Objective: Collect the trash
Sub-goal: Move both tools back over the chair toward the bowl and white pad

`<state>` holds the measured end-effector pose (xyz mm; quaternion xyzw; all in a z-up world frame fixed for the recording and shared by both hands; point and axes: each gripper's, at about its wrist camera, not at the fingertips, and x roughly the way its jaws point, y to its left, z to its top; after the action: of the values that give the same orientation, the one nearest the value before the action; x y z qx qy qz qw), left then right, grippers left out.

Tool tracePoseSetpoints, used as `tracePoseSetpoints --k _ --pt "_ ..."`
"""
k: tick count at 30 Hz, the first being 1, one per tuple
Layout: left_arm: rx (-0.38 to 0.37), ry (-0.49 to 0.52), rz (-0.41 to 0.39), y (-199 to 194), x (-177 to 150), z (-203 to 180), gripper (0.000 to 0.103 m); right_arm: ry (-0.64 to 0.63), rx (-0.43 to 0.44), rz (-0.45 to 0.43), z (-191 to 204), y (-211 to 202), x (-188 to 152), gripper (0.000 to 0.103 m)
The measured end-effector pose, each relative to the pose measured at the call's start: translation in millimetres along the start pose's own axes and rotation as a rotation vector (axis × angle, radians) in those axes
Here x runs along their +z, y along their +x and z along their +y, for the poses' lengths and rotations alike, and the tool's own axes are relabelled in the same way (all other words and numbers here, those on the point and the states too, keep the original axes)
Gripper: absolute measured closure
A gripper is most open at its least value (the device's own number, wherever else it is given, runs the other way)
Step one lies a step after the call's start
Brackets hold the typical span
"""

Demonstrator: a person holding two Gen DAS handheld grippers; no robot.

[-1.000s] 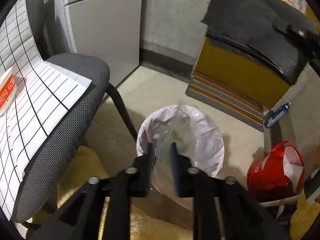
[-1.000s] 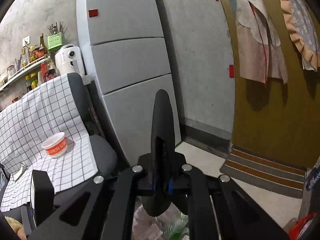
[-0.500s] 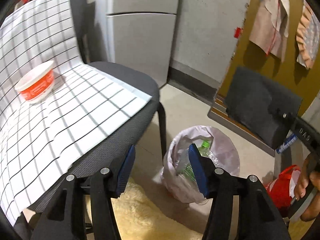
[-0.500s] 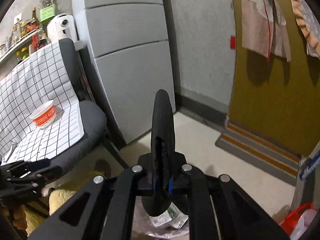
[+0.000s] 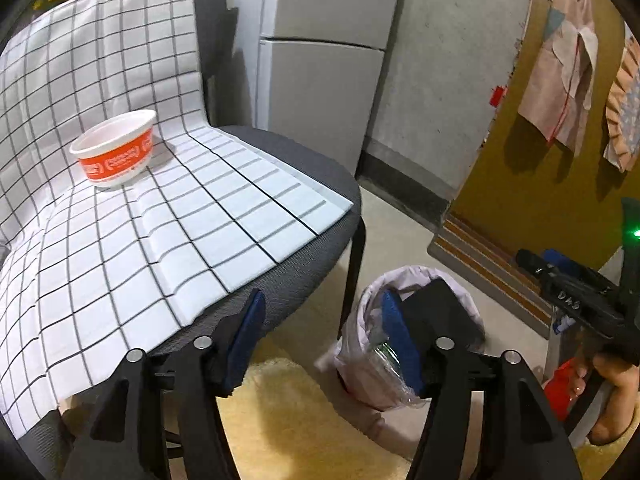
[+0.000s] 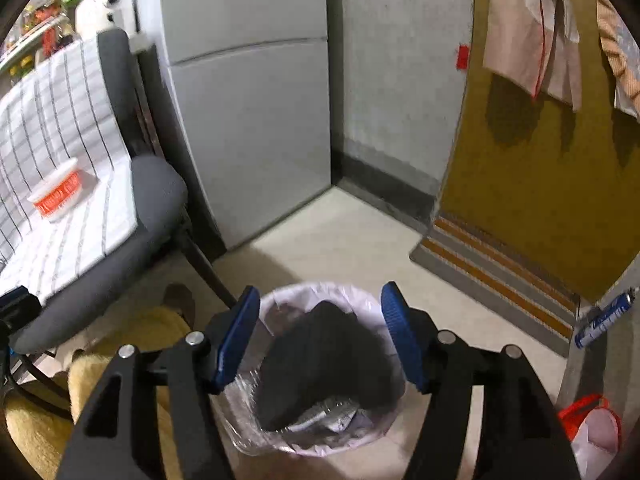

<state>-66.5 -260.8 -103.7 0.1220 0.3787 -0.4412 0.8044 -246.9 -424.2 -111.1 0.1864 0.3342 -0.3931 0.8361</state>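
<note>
A bin lined with a white bag (image 6: 362, 295) stands on the floor, with clear plastic trash inside. A black flat piece (image 6: 320, 360) lies tilted in it. My right gripper (image 6: 320, 306) hangs just above the bin. Its jaws are opening and the pads are off the black piece. In the left wrist view the same bin (image 5: 404, 276) and black piece (image 5: 452, 304) sit beyond my left gripper (image 5: 320, 316). Its jaws are opening too, with nothing between them. An orange-and-white bowl (image 5: 114, 156) sits on the checkered cloth on the chair (image 5: 304, 168).
A grey fridge (image 6: 248, 100) stands behind the chair, beside a concrete wall. A yellow fluffy rug (image 5: 300, 420) lies under the left gripper. A red bag (image 6: 592, 428) and a blue can (image 6: 604, 316) are at the right. A hand (image 5: 612, 380) holds the right gripper.
The right gripper opened and let go of the black piece, which dropped into the bin. The left gripper opened wider and swung from the bin toward the chair.
</note>
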Motion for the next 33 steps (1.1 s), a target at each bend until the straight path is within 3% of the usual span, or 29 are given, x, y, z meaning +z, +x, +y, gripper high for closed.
tracePoseSetpoints --k 10,19,26,33 --pt "0.048 -0.043 -0.050 -27 -2 27 0.040 -0.032 0.130 -0.151 28 -45 27 0.040" --pt "0.160 -0.134 -0.077 -56 -25 83 0.040 -0.164 0.283 -0.165 97 -56 37 0.041" --pt "0.333 -0.260 -0.122 -94 -49 157 0.040 -0.278 0.451 -0.130 180 -50 39 0.041" --pt "0.533 -0.384 -0.156 -127 -57 250 0.040 -0.370 0.540 -0.137 266 -33 55 0.045"
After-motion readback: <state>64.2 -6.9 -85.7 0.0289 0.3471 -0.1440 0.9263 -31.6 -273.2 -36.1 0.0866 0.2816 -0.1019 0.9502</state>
